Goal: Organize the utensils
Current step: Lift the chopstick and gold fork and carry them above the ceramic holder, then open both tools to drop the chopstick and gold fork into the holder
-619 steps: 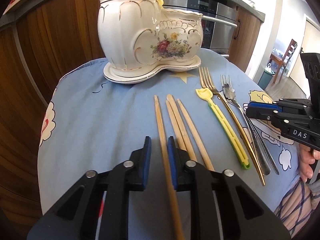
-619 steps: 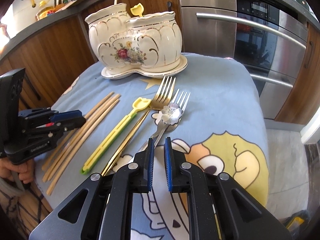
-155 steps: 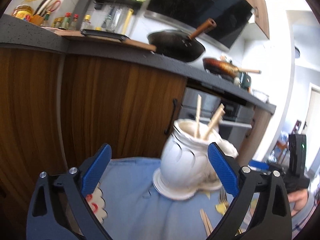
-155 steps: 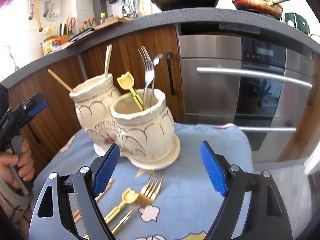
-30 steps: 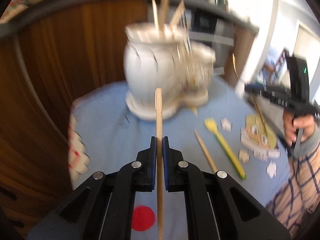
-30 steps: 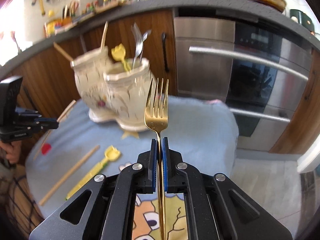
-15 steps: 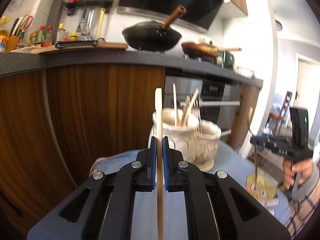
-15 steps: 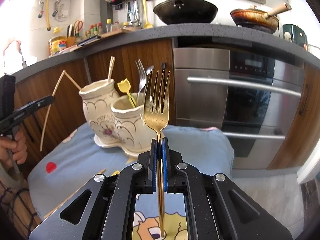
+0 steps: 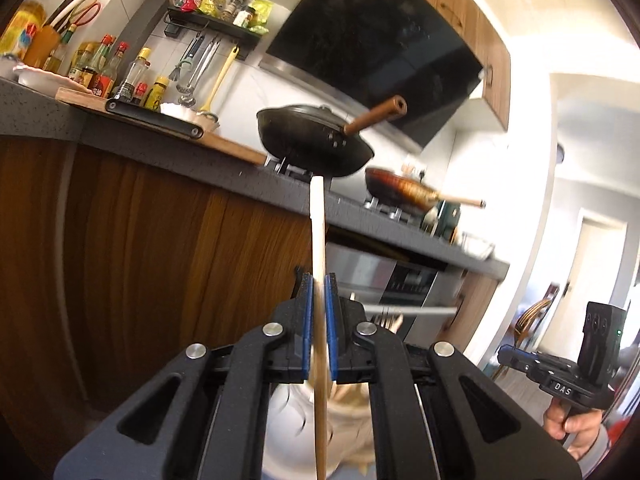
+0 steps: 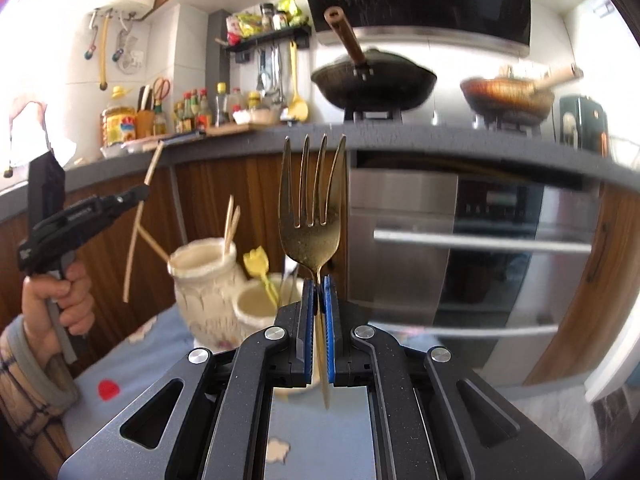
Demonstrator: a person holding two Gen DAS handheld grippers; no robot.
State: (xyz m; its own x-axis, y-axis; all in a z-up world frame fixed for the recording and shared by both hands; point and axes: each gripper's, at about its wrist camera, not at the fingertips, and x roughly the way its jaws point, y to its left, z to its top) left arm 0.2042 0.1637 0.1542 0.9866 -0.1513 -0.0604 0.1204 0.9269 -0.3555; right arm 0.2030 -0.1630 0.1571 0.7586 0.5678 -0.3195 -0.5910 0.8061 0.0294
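Both tools have swung up since a second ago. The left hand-held gripper (image 9: 316,296) clamps a chopstick (image 9: 319,240) above the holder (image 10: 208,276); the right hand-held gripper (image 10: 316,296) pinches the gold fork (image 10: 314,208), the holder ahead-left. Drop-offs look next.

**Table and what sits on it**

From my right wrist view I see the table (image 10: 132,364) covered in a blue printed cloth, with a red spot (image 10: 109,390) near its left side and a white cloud-like print (image 10: 279,451) close to my jaws. Directly on it stands the cream ceramic holder (image 10: 208,292), 2 joined cups, the left one taller; the base is partly hidden behind my rig and blurred, so I cannot tell how it meets the cloth. In my left wrist view only a blurred white part of that holder (image 9: 288,440) shows below the jaws; the table surface itself is hidden there.
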